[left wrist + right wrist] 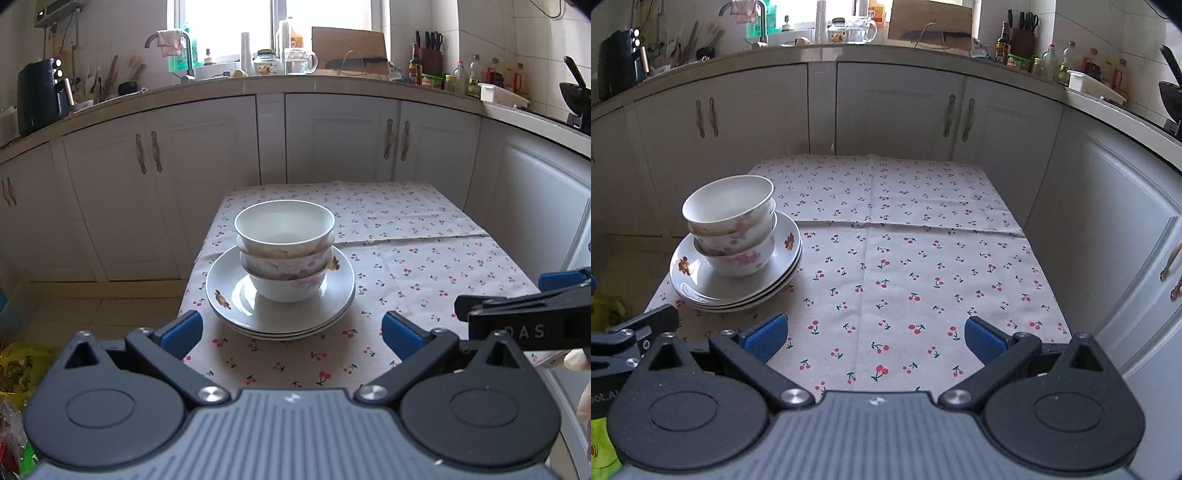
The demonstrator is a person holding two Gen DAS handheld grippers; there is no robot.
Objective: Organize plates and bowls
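Three white bowls with pink flowers are nested in a stack on three stacked white plates, on a table with a cherry-print cloth. My left gripper is open and empty, just short of the plates' near rim. In the right wrist view the same bowls and plates sit at the table's left side. My right gripper is open and empty over bare cloth, to the right of the stack. The right gripper's side shows in the left wrist view.
White kitchen cabinets wrap around the table's far and right sides. The counter holds jars, bottles, a knife block and a black appliance. Bags lie on the floor at the lower left.
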